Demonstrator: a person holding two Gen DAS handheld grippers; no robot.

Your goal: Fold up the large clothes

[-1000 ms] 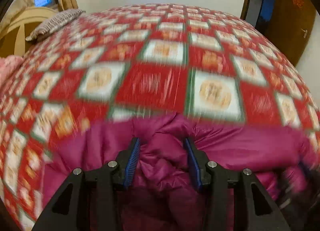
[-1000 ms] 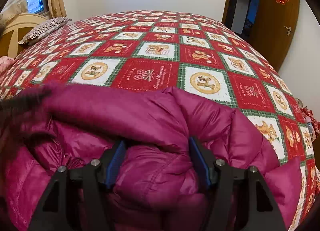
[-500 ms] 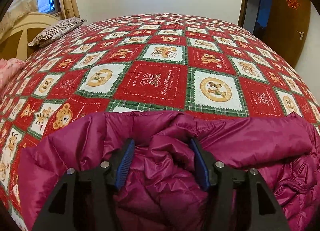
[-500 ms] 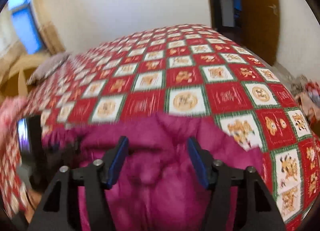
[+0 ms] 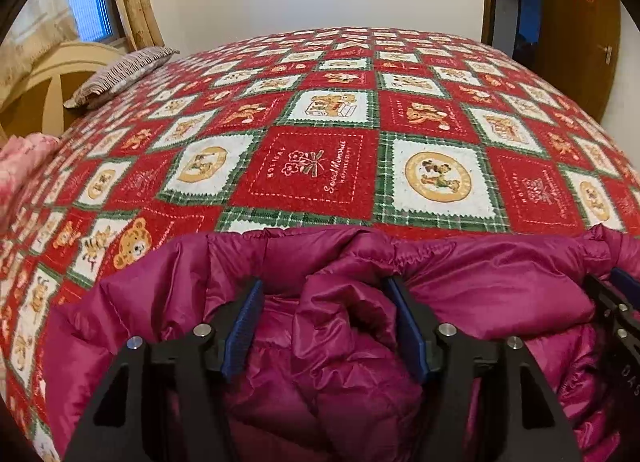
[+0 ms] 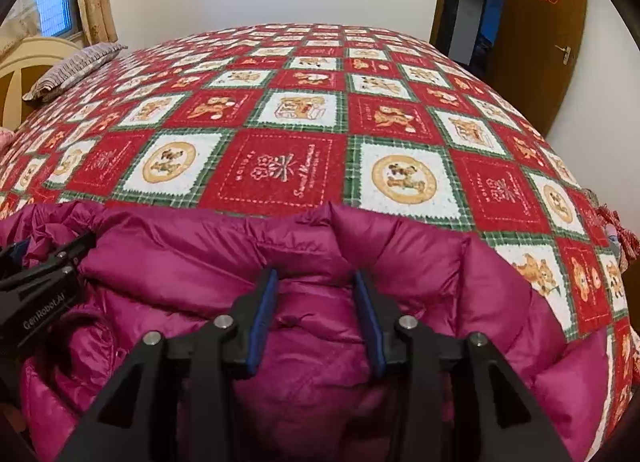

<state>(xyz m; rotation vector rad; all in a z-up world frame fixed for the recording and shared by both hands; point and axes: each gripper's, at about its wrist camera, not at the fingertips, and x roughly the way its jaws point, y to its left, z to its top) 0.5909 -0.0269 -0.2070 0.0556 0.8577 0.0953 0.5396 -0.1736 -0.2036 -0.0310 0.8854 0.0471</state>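
Observation:
A magenta puffer jacket point(image 5: 480, 274) lies bunched at the near edge of the bed, also in the right wrist view point(image 6: 192, 246). My left gripper point(image 5: 324, 302) has its blue-padded jaws apart with a thick fold of the jacket bulging between them. My right gripper point(image 6: 314, 294) has its jaws narrower, pressed on a fold of the jacket. The right gripper's edge shows at the far right of the left wrist view point(image 5: 616, 302); the left gripper shows at the left of the right wrist view point(image 6: 40, 282).
The bed carries a red, white and green patchwork blanket point(image 5: 320, 165) with bear prints. A striped pillow point(image 5: 120, 73) and a cream headboard point(image 5: 52, 77) are at the far left. A pink cloth point(image 5: 20, 157) lies at the left edge. A brown door point(image 6: 536, 41) stands at the right.
Both grippers have come to rest with the jacket lowered toward the bed's near edge. The right gripper's jaws have narrowed on the fabric. The right view swung and returned.

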